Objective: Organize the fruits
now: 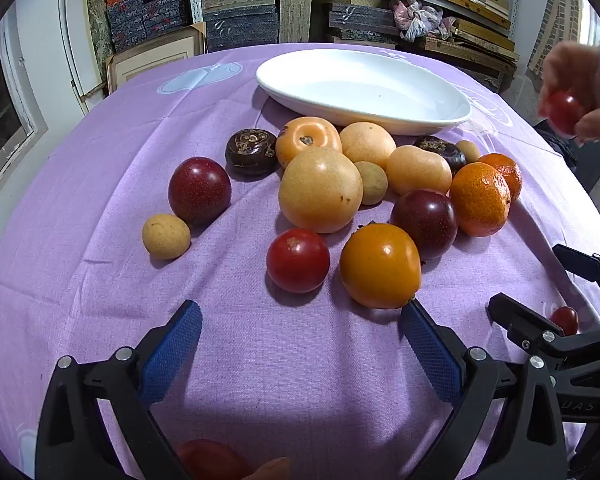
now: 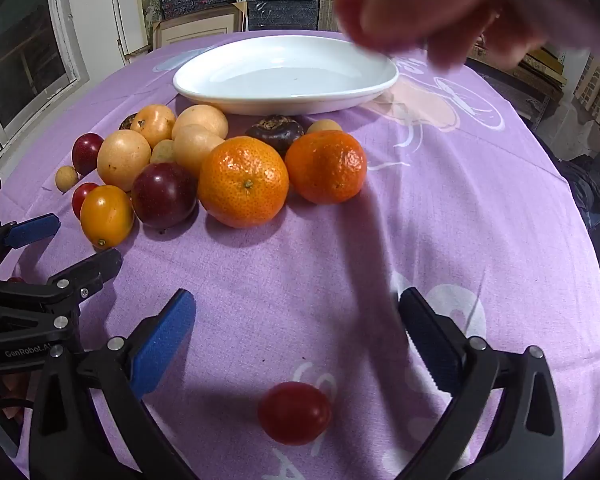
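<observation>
Purple cloth covers the round table, and the fruits (image 1: 320, 190) sit in a bunch in the middle, just in front of the white plate (image 1: 440, 120), which has nothing in it. Both the left gripper (image 1: 300, 344) and the right gripper (image 2: 296, 328) are wide open and hold nothing. I think the best start is the small red tomato (image 2: 295, 412) alone near the right gripper, squeezed gently so it doesn't squash or roll.
</observation>
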The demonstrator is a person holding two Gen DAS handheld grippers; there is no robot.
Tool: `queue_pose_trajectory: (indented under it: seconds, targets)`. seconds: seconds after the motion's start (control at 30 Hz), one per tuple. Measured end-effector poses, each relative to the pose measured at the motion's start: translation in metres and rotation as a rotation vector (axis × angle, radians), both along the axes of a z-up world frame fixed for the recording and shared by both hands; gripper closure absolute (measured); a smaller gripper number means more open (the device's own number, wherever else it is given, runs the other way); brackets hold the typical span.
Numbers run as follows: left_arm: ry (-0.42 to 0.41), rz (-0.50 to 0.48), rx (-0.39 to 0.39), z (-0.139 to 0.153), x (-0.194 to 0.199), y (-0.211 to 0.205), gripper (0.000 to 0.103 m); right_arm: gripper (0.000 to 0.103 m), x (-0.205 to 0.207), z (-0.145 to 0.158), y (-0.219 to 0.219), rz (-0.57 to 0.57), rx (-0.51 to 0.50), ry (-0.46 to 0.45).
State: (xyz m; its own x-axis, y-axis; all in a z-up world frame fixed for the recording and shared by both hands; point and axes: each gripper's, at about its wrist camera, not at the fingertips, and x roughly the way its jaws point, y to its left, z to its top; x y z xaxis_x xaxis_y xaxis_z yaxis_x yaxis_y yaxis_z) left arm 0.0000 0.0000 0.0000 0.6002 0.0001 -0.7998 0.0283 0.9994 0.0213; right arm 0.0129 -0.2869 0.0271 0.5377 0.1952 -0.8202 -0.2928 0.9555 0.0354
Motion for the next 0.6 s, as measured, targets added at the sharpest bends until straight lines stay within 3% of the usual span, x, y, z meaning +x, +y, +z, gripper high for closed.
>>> queue_pose_trajectory:
  seconds: [0.6]
  targets:
    - [0.000, 0.000, 0.000, 0.0000, 0.0000, 0.0000, 0.003, 0.004, -0.0002, -0.0006, 0.0001, 0.000, -0.001, 0.001]
